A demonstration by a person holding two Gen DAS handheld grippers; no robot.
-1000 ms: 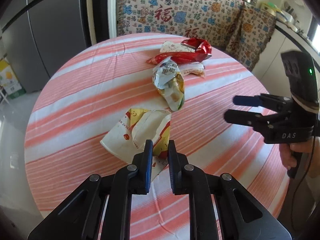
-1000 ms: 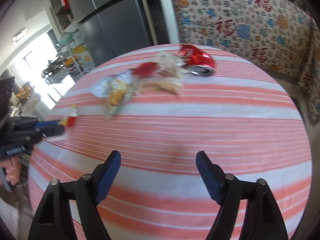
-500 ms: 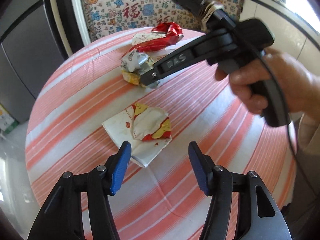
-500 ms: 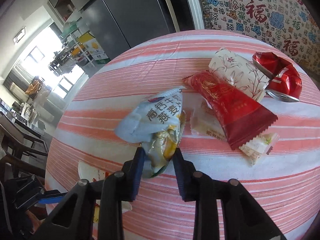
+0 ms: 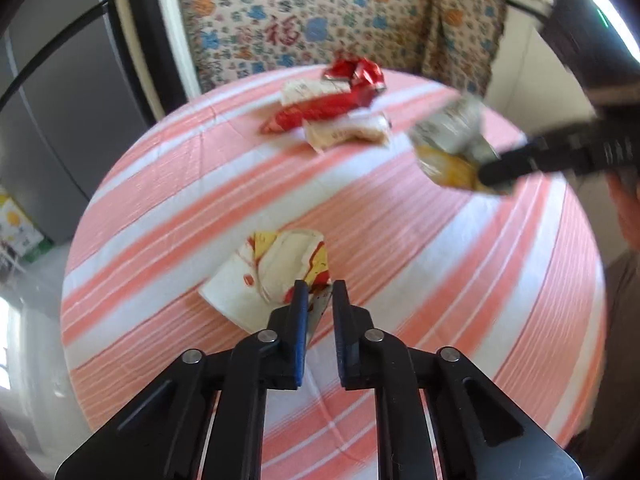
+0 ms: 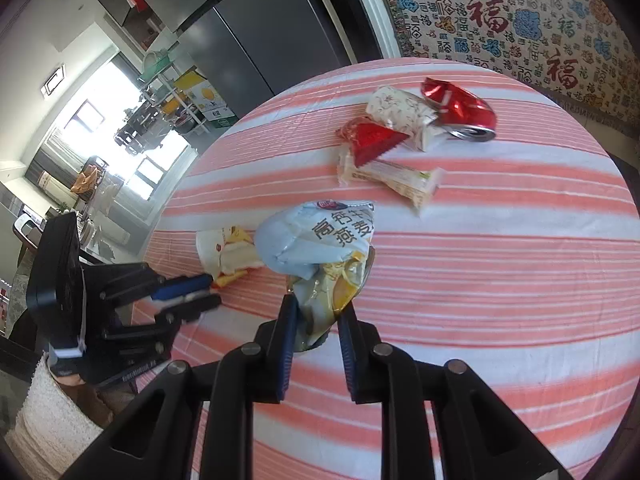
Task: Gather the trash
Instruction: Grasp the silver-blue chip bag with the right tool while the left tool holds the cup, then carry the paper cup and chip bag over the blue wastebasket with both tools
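A crushed white paper cup (image 5: 272,276) with red and yellow print lies on the round striped table (image 5: 200,200). My left gripper (image 5: 320,296) has its jaws closing tight on the cup's near edge, and paper shows between the pads. From the right wrist view, the left gripper (image 6: 212,290) touches the cup (image 6: 224,252). My right gripper (image 6: 319,312) is closing, its pads pressing a crumpled blue and yellow snack bag (image 6: 320,240). In the left wrist view, the bag (image 5: 452,140) hangs blurred above the cloth from the right gripper (image 5: 492,172).
More litter lies at the table's far side: a red wrapper (image 6: 372,140), a crushed red can (image 6: 460,108), a floral white wrapper (image 6: 396,108) and a cream bar wrapper (image 6: 396,178). A patterned cloth (image 6: 500,20) and a dark fridge (image 6: 260,40) stand behind.
The left gripper opened wide, then shut on the paper cup's edge. The right gripper came to the snack bag, shut on it and carried it up and to the right.
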